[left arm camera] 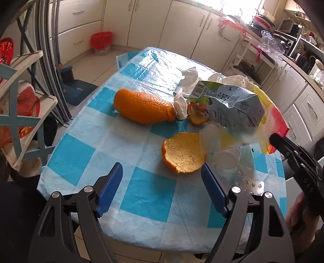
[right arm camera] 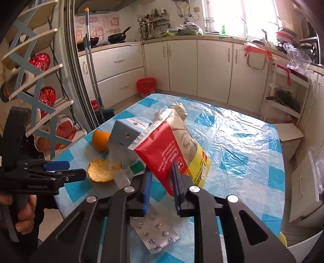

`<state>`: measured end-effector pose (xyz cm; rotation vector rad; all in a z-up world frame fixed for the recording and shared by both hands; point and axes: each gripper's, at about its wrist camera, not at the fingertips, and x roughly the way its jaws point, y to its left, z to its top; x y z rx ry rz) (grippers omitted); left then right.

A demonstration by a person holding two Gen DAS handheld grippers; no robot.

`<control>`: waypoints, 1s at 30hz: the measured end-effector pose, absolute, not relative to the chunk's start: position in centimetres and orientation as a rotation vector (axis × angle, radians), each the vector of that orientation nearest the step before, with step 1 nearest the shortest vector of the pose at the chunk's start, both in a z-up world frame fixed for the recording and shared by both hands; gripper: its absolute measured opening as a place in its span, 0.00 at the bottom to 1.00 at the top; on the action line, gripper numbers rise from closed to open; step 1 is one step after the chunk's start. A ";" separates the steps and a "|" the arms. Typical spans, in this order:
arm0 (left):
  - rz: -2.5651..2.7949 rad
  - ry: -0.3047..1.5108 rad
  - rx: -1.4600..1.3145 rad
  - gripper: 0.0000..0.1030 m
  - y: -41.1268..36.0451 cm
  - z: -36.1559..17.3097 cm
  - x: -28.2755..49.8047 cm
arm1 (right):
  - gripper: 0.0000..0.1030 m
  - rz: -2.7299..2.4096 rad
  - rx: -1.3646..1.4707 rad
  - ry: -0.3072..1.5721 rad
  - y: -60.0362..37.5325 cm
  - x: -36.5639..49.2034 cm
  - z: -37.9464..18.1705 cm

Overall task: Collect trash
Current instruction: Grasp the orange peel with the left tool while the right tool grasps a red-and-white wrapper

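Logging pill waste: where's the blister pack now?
Blister pack lies on the table's near edge, right under the right gripper; in left wrist view, right of the orange peel cup.

cream cabinets point(right arm camera: 182, 66), bright window point(right arm camera: 243, 16), tiled floor point(left arm camera: 97, 64)

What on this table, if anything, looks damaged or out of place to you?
The milk carton is crushed and lying on its side among crumpled tissues. Orange peel halves are scattered on the tablecloth, and an emptied pill blister lies near the edge. The right gripper pinches a torn-open red and yellow snack bag.
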<state>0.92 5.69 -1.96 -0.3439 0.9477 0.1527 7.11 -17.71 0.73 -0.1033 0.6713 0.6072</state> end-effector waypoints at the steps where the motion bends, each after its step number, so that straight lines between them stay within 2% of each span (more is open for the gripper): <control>1: 0.157 0.949 -0.335 0.73 5.6 -2.1 1.4 | 0.11 0.600 -0.074 0.673 -18.3 7.2 0.9; 5: 0.162 0.958 -0.325 0.72 5.5 -2.8 3.1 | 0.06 0.566 0.048 0.680 -21.3 7.8 1.2; 7: 0.155 0.972 -0.316 0.61 5.3 -3.3 3.8 | 0.05 0.550 0.106 0.688 -22.7 8.2 1.2; 8: 0.144 0.980 -0.315 0.51 5.2 -3.6 4.1 | 0.04 0.543 0.128 0.690 -23.4 8.3 1.3; 9: 0.133 0.987 -0.311 0.37 5.0 -3.8 4.3 | 0.04 0.536 0.151 0.690 -23.9 8.4 1.3; 10: 0.133 0.987 -0.290 0.31 4.7 -3.9 4.4 | 0.04 0.532 0.168 0.690 -24.3 8.4 1.3; 11: 0.124 0.992 -0.277 0.19 4.4 -4.0 4.6 | 0.04 0.527 0.180 0.689 -24.7 8.5 1.4; 12: 0.111 0.993 -0.276 0.13 4.3 -4.1 4.6 | 0.04 0.523 0.187 0.687 -24.9 8.4 1.4; 17: 0.099 0.963 -0.264 0.07 4.0 -3.2 3.9 | 0.03 0.515 0.198 0.675 -25.4 8.2 1.7; 30: 0.079 0.824 -0.239 0.06 3.6 2.3 -0.3 | 0.02 0.471 0.246 0.622 -27.9 7.8 2.5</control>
